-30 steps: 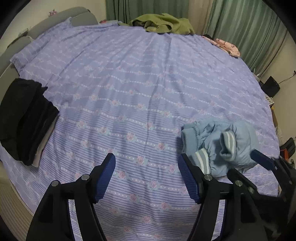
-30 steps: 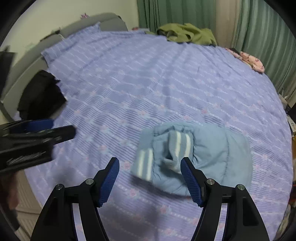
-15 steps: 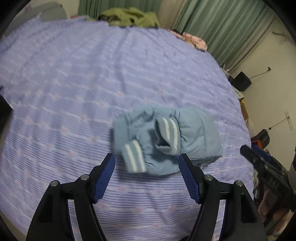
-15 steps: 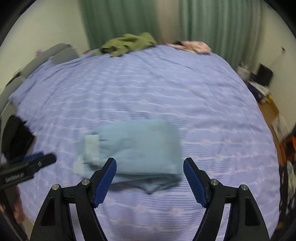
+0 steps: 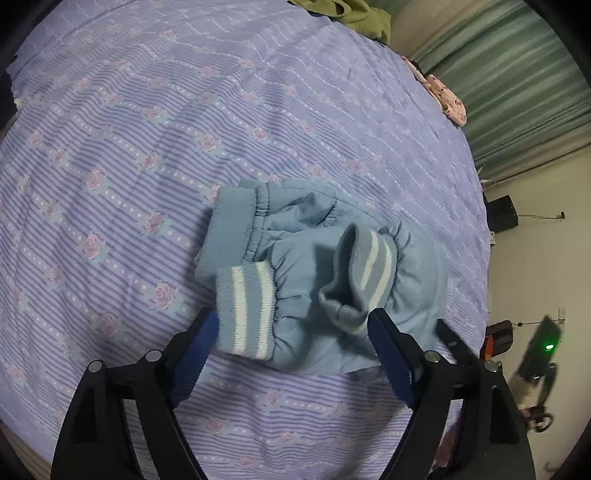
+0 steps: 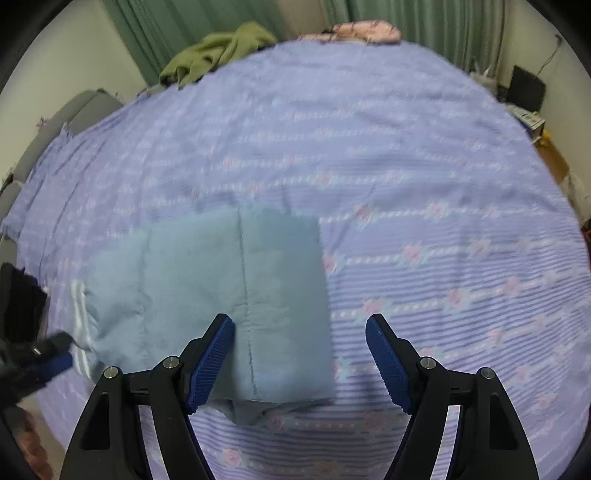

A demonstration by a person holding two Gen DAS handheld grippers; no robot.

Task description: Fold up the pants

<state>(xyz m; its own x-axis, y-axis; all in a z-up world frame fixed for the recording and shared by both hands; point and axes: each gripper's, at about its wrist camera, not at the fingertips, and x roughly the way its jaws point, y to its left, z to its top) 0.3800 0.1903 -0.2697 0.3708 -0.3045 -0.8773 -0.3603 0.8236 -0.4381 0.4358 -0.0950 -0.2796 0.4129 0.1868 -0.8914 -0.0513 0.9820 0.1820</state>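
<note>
Light blue pants [image 5: 306, 251] lie bunched on the purple flowered bedspread [image 5: 147, 122], with two white-striped cuffs [image 5: 245, 310] facing me. My left gripper [image 5: 291, 332] is open, its fingers straddling the near edge at the cuffs. In the right wrist view the pants [image 6: 221, 280] look like a flat folded block. My right gripper [image 6: 299, 343] is open over the block's near right corner, left fingertip [image 6: 216, 350] on the fabric. The left gripper's tip [image 6: 48, 363] shows at far left, blurred.
An olive green garment [image 6: 218, 51] and a pink patterned cloth [image 6: 365, 31] lie at the bed's far edge by green curtains. A black garment [image 6: 18, 306] lies at the left. A black box [image 6: 526, 92] stands on the floor to the right.
Both grippers moved closer to the pants. The left one now straddles the cuffs; the right one swung to the right end of the bundle. Both stayed open.
</note>
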